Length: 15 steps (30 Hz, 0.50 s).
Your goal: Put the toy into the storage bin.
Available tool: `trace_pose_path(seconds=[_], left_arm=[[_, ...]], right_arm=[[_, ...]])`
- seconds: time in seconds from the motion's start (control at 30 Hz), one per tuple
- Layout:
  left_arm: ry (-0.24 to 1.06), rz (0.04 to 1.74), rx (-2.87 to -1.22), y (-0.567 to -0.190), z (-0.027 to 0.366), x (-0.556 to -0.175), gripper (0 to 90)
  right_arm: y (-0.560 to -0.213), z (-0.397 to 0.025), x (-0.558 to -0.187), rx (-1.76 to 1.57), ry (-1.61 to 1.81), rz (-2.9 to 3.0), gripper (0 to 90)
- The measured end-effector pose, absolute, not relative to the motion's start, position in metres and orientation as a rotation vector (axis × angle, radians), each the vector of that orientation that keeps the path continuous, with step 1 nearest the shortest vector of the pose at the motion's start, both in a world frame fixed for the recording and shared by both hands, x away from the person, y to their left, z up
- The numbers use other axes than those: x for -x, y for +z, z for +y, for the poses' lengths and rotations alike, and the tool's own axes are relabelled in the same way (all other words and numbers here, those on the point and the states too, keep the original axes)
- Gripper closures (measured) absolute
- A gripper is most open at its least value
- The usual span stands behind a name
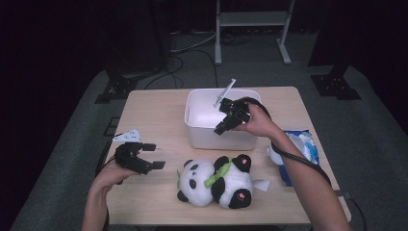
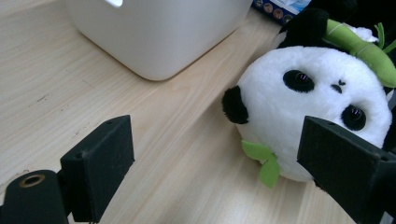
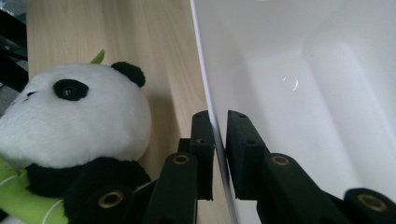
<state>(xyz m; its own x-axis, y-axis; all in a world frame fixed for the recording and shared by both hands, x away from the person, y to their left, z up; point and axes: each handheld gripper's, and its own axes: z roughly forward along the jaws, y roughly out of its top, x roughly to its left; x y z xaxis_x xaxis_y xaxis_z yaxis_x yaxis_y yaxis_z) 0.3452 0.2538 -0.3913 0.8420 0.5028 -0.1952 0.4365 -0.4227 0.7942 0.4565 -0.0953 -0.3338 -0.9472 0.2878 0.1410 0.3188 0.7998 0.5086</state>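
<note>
High view: right gripper clamps the bin wall

Nearest, the panda [image 1: 216, 182] lies at the front edge; it looks soft and light, best pinched at the head. Left gripper [image 1: 155, 155] gapes beside it over bare table [image 1: 154, 120]. Farther back, right gripper [image 1: 226, 126] pinches the bin [image 1: 202, 139] front rim: stiff, smooth plastic, probably slippery

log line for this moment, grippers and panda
right gripper: shut on bin wall | left gripper: open, facing panda | panda: on table, outside bin
</note>
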Motion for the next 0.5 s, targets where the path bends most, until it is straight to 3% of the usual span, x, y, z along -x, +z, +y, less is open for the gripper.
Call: trace_pose_path(seconds=[0.5], left_arm=[[0.087, 0.677, -2.079, -0.392, 0.252, -0.345, 9.6]], right_arm=[[-0.332, -0.089, -0.433, 0.426, -0.849, -2.912, 80.1]])
